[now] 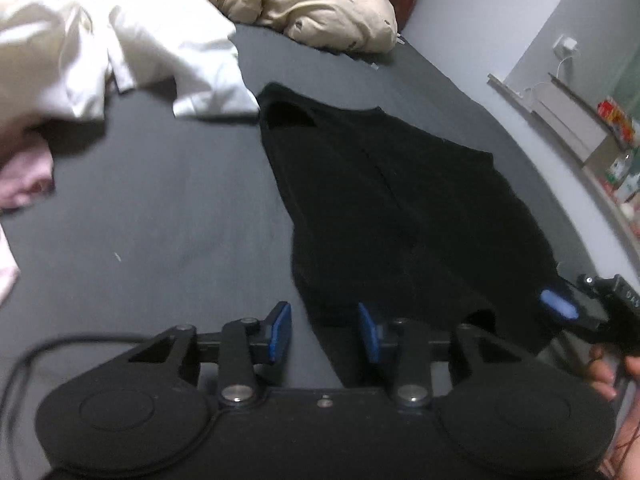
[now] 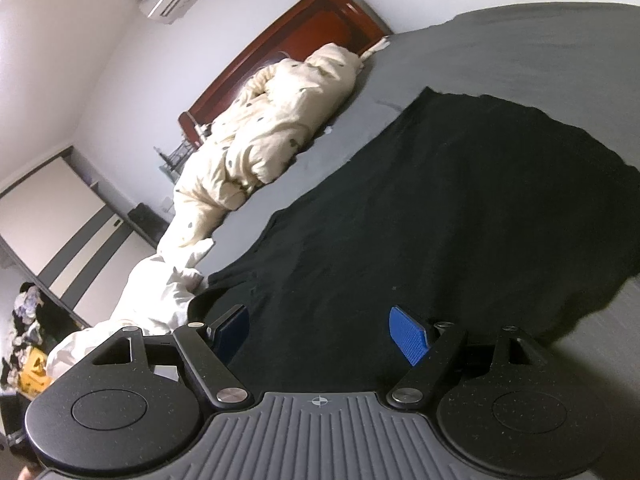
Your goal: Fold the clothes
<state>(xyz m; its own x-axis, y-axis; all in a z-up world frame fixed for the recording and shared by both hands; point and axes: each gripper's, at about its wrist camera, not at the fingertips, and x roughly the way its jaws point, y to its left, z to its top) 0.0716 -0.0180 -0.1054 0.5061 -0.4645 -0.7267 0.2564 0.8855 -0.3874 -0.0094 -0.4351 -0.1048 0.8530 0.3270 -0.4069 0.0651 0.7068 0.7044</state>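
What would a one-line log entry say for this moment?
left gripper: open, empty | right gripper: open, empty | black shirt: flat on bed

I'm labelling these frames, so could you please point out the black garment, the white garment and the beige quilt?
black garment (image 1: 400, 208), left wrist view, middle of the cloth.
white garment (image 1: 168, 40), left wrist view, its crumpled centre.
beige quilt (image 2: 264, 132), right wrist view, its bulging middle.
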